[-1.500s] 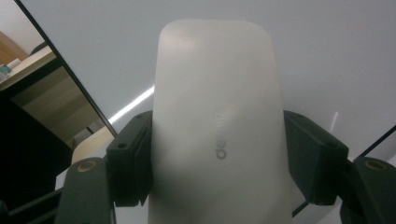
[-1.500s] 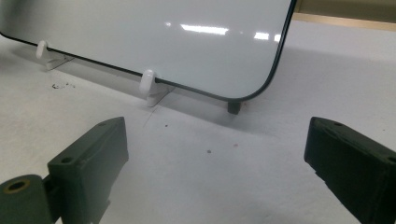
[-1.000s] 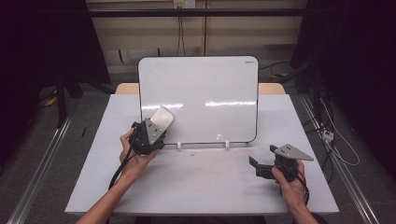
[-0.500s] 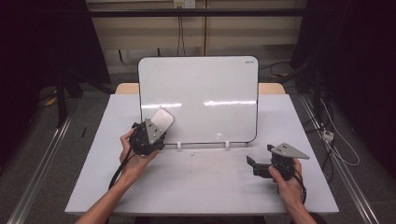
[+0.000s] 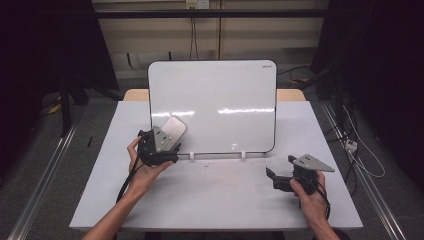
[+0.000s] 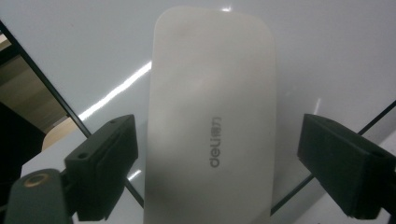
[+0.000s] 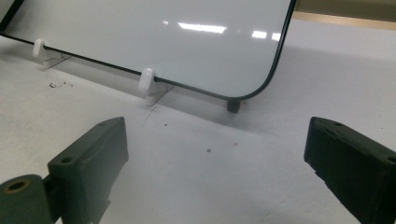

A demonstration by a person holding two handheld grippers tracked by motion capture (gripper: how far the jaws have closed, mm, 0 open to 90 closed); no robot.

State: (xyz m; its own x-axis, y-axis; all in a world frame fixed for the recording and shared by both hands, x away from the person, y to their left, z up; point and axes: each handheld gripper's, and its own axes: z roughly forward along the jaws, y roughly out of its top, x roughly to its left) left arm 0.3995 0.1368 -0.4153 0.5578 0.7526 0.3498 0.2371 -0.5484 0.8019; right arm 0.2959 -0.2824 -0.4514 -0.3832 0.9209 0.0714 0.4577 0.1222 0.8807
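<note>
left tool (image 6: 215, 154): just opening, apart around eraser (image 6: 210, 116) | label: "deli" | right tool (image 7: 215, 163): apart

left gripper (image 6: 219, 154) jaws just opened off eraser (image 6: 210, 121)

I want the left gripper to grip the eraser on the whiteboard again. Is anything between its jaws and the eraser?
Nothing visible: the eraser lies between the left gripper's just-opened jaws, gaps either side, against the whiteboard.
</note>
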